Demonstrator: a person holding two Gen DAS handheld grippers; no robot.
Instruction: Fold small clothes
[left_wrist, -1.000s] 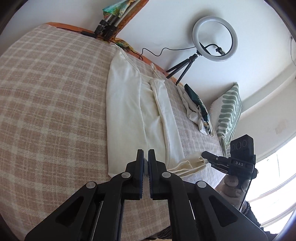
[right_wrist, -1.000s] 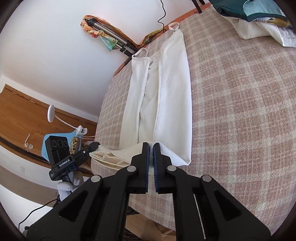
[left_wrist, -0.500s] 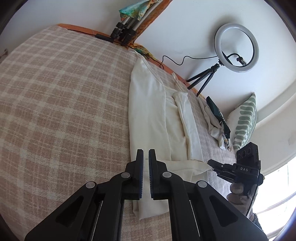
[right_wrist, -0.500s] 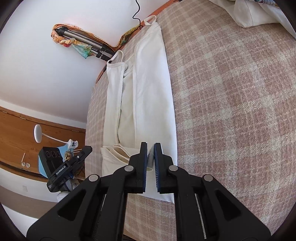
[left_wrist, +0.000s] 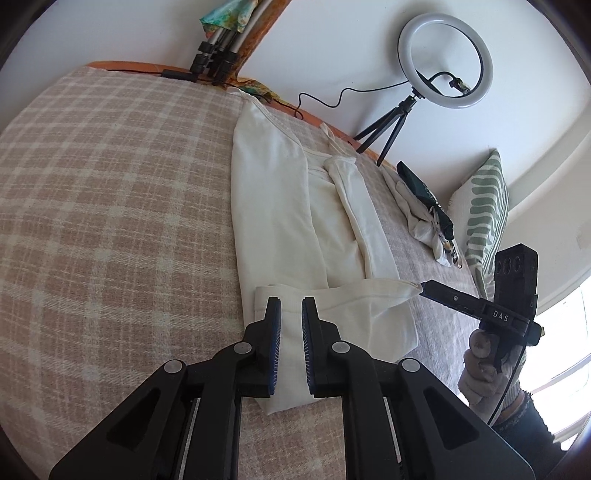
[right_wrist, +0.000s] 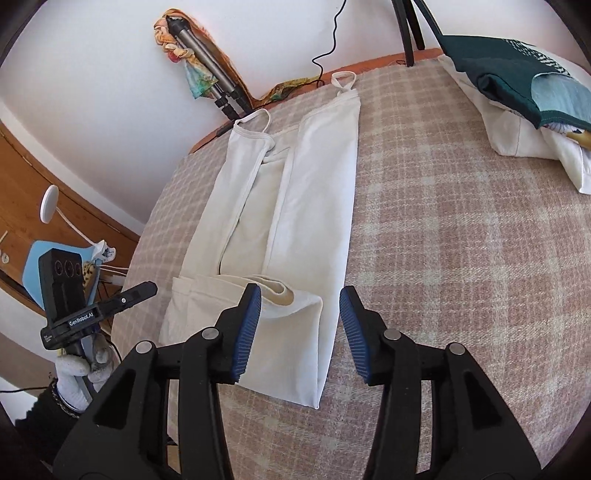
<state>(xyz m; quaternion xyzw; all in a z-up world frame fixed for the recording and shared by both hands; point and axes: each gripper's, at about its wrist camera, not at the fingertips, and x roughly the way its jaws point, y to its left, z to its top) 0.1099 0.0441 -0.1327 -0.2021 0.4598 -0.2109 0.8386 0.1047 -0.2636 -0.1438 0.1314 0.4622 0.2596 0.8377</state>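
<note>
A cream strappy top (left_wrist: 295, 221) lies lengthwise on the plaid bed cover (left_wrist: 110, 221), its two long sides folded inward and its bottom hem folded up over the body. It also shows in the right wrist view (right_wrist: 295, 206). My left gripper (left_wrist: 291, 310) hovers over the folded hem with its jaws a little apart, holding nothing. My right gripper (right_wrist: 300, 299) is wide open above the same folded hem, empty. In the left wrist view the right gripper (left_wrist: 424, 286) has its tips at the hem's right corner. The left gripper (right_wrist: 147, 288) shows at the left of the right wrist view.
A pile of other clothes (right_wrist: 517, 92), white and dark green, lies at the far right of the bed. A ring light on a tripod (left_wrist: 443, 66) and a striped pillow (left_wrist: 484, 210) stand behind. A folded tripod (right_wrist: 207, 66) leans on the wall. Bed edge is close in front.
Both grippers carried the bottom hem up over the top and laid it down. Both jaws, shut on the fabric before, have opened and let go, the right one wide.
</note>
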